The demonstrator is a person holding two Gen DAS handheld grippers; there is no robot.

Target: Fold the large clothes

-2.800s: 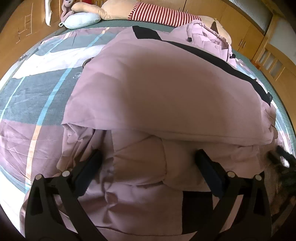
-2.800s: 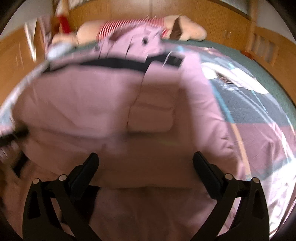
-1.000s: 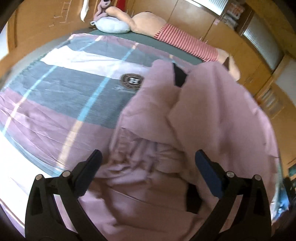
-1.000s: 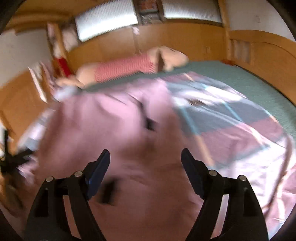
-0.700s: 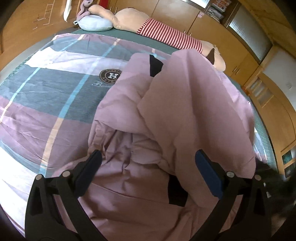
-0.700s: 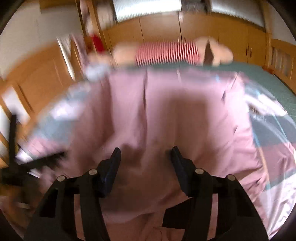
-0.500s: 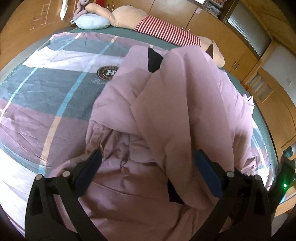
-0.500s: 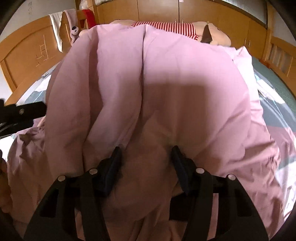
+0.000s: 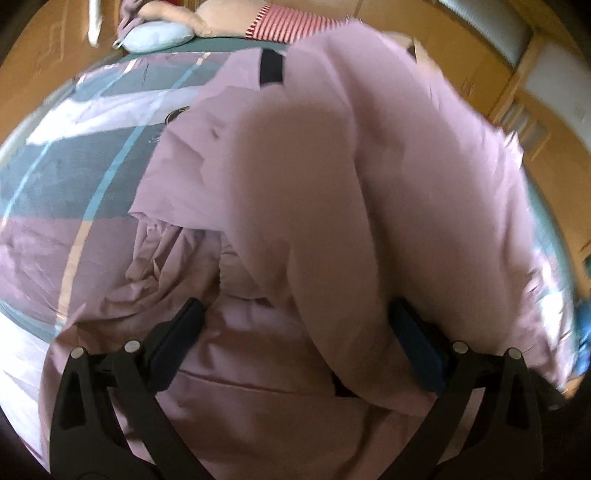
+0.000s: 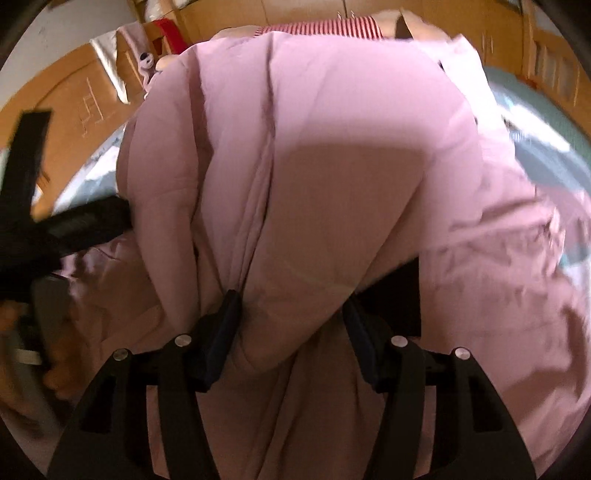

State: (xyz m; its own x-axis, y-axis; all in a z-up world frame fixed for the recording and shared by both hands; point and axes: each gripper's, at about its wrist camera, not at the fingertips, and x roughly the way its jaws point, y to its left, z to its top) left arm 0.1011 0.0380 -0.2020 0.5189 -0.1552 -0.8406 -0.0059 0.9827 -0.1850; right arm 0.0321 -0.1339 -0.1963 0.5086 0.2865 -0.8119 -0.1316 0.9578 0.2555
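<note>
Mid-fold: right gripper (image 10: 291,325) pinches a bunched fold of the puffy pink padded coat (image 10: 314,166) on the checked bed (image 9: 74,184); left gripper (image 9: 295,332) wide, unclamped. Next: lay fold flat & release

Bed cover (image 9: 74,192): largely hidden under the pink coat (image 9: 332,184).
Striped plush toy (image 9: 295,22): cut off by the top edge.

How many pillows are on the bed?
1: a pale blue pillow at the far end of the bed, beside the striped plush toy. The pink coat may hide more.
</note>
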